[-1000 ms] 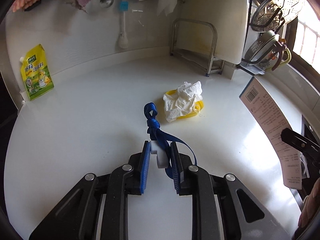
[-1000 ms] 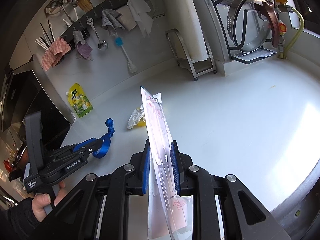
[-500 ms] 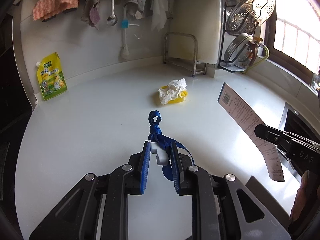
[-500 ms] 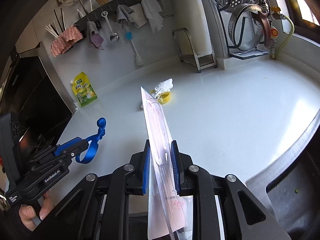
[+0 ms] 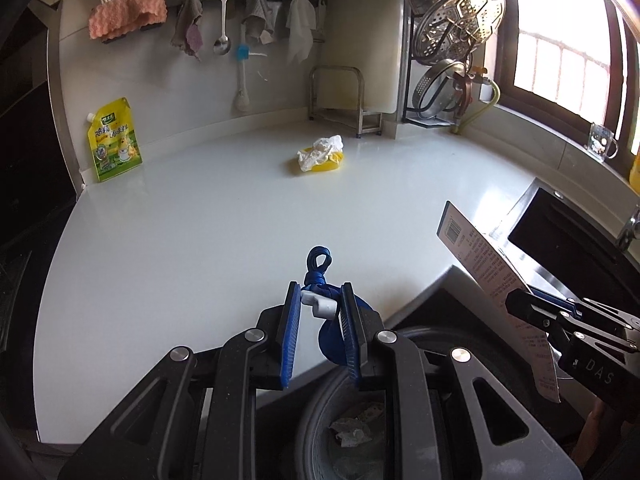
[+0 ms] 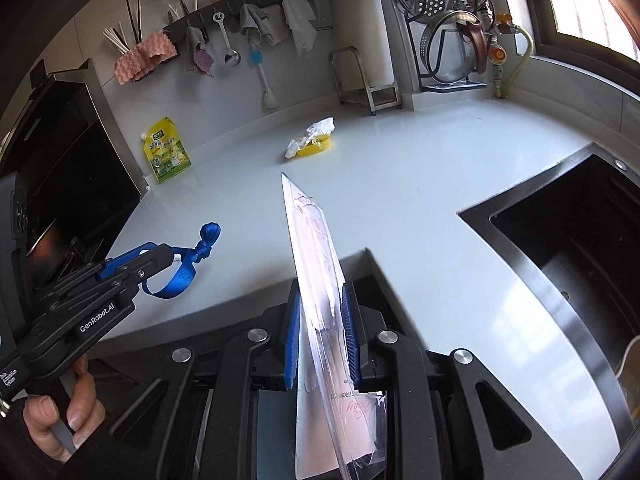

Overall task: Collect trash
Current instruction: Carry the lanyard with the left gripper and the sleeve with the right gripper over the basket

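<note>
My left gripper is shut on a knotted blue strap with a white clip; it also shows at the left of the right wrist view. It hangs over the counter's front edge, above a round bin with crumpled paper inside. My right gripper is shut on a flat clear plastic package; its printed card back shows in the left wrist view. A crumpled white tissue lies on a yellow dish far back on the white counter.
A yellow pouch leans on the back wall at left. A dark sink opens at right, a black stove at left. A metal stand, a lid rack and hanging utensils line the back.
Both grippers have drawn back from the tissue to the counter's front edge, still holding the strap and the package. The bin has come into view under my left gripper.
</note>
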`<action>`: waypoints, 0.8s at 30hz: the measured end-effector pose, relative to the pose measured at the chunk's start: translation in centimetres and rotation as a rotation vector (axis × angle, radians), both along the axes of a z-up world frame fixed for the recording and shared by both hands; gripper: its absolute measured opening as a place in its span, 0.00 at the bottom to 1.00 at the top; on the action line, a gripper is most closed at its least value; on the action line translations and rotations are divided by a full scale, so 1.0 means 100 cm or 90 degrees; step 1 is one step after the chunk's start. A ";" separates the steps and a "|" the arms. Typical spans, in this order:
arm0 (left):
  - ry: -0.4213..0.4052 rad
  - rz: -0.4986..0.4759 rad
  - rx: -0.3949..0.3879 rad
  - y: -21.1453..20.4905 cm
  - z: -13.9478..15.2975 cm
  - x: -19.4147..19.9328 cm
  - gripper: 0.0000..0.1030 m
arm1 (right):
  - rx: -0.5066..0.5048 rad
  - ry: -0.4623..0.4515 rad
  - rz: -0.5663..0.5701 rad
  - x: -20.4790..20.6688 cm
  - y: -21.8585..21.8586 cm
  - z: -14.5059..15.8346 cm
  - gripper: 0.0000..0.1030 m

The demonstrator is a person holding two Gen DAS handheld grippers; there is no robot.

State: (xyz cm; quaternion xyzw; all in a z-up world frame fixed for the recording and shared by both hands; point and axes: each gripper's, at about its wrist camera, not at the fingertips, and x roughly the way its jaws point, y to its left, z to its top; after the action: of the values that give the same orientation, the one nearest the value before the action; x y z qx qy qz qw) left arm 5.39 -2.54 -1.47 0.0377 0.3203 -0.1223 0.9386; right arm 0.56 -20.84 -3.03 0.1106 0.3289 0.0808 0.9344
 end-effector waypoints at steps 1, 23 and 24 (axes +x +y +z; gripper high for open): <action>0.002 -0.003 0.002 0.000 -0.001 -0.006 0.20 | -0.001 0.001 -0.003 -0.006 0.001 -0.001 0.18; 0.052 -0.050 0.028 -0.018 -0.045 -0.086 0.20 | -0.065 0.036 -0.056 -0.096 0.021 -0.043 0.19; 0.056 -0.052 0.030 -0.019 -0.048 -0.087 0.20 | -0.064 0.038 -0.057 -0.097 0.021 -0.045 0.19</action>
State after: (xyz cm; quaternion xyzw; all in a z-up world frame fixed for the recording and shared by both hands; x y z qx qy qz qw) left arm -3.30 -4.39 -6.30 0.0672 0.3620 -0.1545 0.9168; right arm -9.14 -18.74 -7.51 0.0807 0.3547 0.0191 0.9313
